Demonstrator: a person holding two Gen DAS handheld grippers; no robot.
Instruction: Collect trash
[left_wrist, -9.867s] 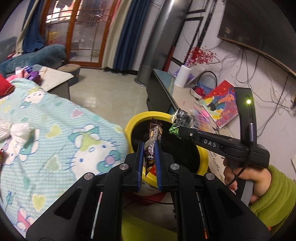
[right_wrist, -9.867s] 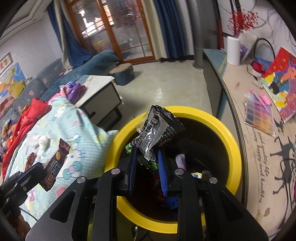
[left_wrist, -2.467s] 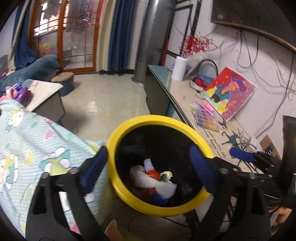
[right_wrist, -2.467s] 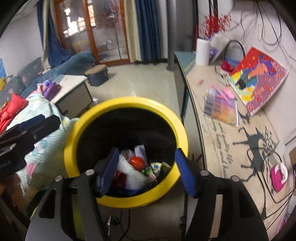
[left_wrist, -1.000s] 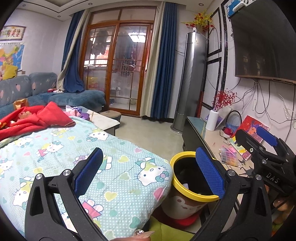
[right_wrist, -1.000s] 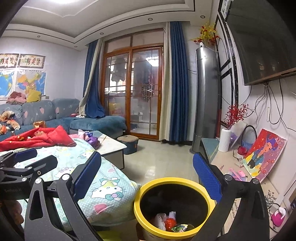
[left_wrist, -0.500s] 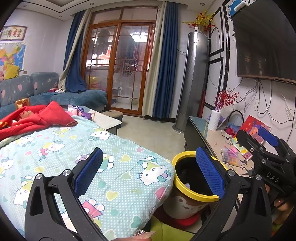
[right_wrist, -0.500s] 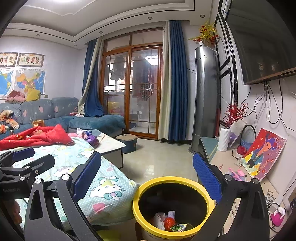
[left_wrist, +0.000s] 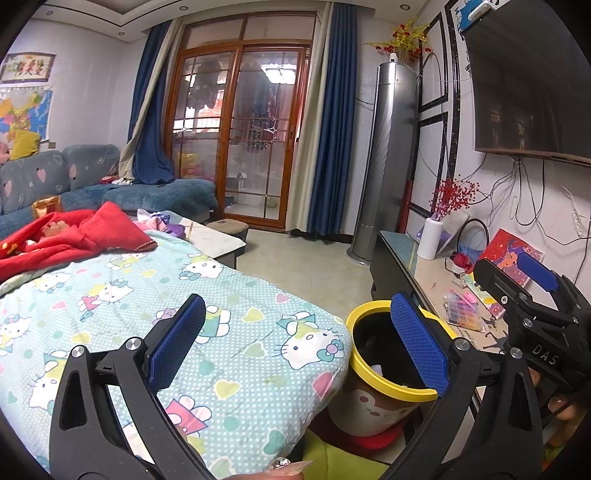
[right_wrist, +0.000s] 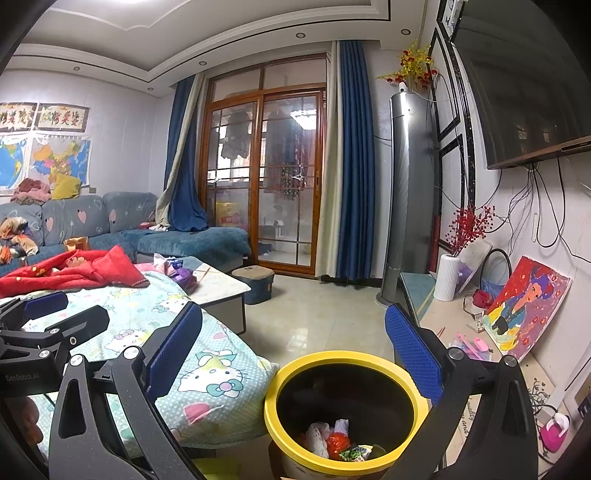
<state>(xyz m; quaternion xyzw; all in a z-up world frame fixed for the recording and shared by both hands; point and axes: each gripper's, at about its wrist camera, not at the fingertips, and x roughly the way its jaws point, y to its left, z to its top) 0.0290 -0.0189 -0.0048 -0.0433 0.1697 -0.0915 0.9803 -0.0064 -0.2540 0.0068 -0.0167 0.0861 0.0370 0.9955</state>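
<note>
A yellow-rimmed trash bin (right_wrist: 273, 428) stands on the floor beside the bed; it also shows in the left wrist view (left_wrist: 360, 360). Several wrappers and crumpled white trash (right_wrist: 334, 441) lie at its bottom. My left gripper (left_wrist: 295, 341) is open and empty, held above the bed's corner and the bin. My right gripper (right_wrist: 293, 354) is open and empty, raised above and behind the bin. The right gripper also shows at the right of the left wrist view (left_wrist: 528, 291); the left gripper shows at the left of the right wrist view (right_wrist: 48, 317).
A bed with a Hello Kitty cover (left_wrist: 122, 295) fills the left, with a red blanket (left_wrist: 70, 232) on it. A low cabinet (right_wrist: 458, 325) with a white vase (right_wrist: 446, 277), a painting (right_wrist: 528, 306) and clutter runs along the right wall. A small table (right_wrist: 218, 288) and tiled floor (right_wrist: 317, 314) lie ahead.
Both grippers let go of their wrappers into the bin, opened wide, then rose and pulled back from it. Over the last second they have barely moved.
</note>
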